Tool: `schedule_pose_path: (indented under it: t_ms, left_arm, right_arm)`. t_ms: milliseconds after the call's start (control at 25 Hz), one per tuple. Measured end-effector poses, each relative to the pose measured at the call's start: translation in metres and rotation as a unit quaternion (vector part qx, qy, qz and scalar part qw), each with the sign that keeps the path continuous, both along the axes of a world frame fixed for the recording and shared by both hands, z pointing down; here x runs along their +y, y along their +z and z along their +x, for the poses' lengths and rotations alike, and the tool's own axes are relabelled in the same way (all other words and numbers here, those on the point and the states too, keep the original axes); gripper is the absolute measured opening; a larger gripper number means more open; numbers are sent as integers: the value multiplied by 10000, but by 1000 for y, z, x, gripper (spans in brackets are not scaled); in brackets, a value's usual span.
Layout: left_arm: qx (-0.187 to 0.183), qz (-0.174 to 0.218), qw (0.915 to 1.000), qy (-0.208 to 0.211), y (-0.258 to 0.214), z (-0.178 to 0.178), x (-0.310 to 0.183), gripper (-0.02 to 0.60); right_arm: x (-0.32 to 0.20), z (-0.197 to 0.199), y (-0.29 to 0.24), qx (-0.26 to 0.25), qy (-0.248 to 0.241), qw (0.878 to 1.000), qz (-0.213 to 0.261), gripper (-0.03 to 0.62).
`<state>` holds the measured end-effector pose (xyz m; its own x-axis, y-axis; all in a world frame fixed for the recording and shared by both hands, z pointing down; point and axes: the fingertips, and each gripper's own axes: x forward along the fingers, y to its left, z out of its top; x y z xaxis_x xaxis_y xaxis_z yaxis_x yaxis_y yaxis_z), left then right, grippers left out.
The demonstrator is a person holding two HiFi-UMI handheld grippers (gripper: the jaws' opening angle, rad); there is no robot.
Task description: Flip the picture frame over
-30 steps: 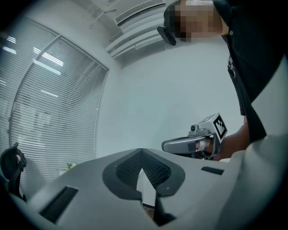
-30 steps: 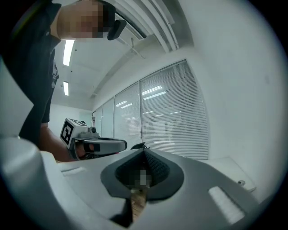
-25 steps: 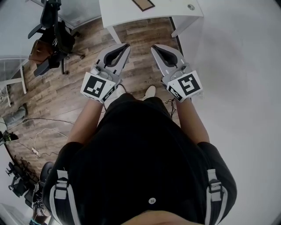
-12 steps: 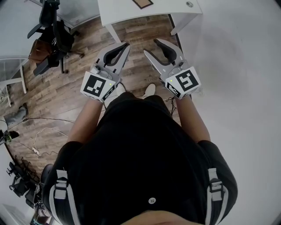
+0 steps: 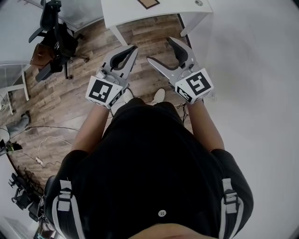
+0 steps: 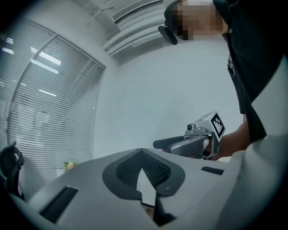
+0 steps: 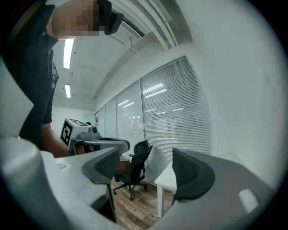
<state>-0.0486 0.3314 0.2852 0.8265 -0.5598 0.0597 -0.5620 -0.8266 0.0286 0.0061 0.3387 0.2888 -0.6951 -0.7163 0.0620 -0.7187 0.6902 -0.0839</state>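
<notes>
Starting at the right gripper [image 5: 161,50]: spread wide, just been opening up, and gripping nothing, only air and the room beyond between the pads. Guessing a pre-open here, to be ready for the frame's edge on arrival.

Over to the left gripper [image 5: 134,47]: clenched tight, pads pressed together, empty as well. Probably kept closed as not needed yet, or maybe meant to steady or push rather than pinch. Can't say which.

Holding the pair out level in front of the body, side by side but apart, aimed toward the white table [image 5: 140,16] ahead. Nowhere near touching anything, so calling this the approach, with the flip not started.

Now the picture frame [image 5: 150,3]: lying flat on that table, well ahead of both grippers, right at the top edge of the head view and partly cut off. Brown border round a lighter panel, by the look of it. Too small to tell face-up from face-down. Thin and flat, so expecting to need a jaw slipped under one edge, or a slide to the table's lip first.

Off to the left, an office chair [image 5: 56,28] on the wood floor [image 5: 70,98], well clear of the route.
</notes>
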Motion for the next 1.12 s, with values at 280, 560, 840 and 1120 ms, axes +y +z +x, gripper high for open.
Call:
schedule_pose_path:
  t_ms: [280, 560, 840, 1120]
  left_arm:
    - [-97, 39, 9999, -80, 1, 26, 2, 6]
    - [-76, -1, 9994, -332, 5, 61, -3, 6]
    - [-57, -46, 9989, -470, 7, 91, -5, 6]
    - [-36, 2, 9988, -495, 7, 95, -29, 6]
  right_arm:
    - [-2, 33, -1, -53, 45, 10000, 69, 419]
    - [-8, 70, 0, -130, -112, 9998, 137, 420]
    - [-12, 94, 4, -208, -272, 9994, 91, 420]
    - [-33, 101, 7, -177, -257, 9995, 55, 420]
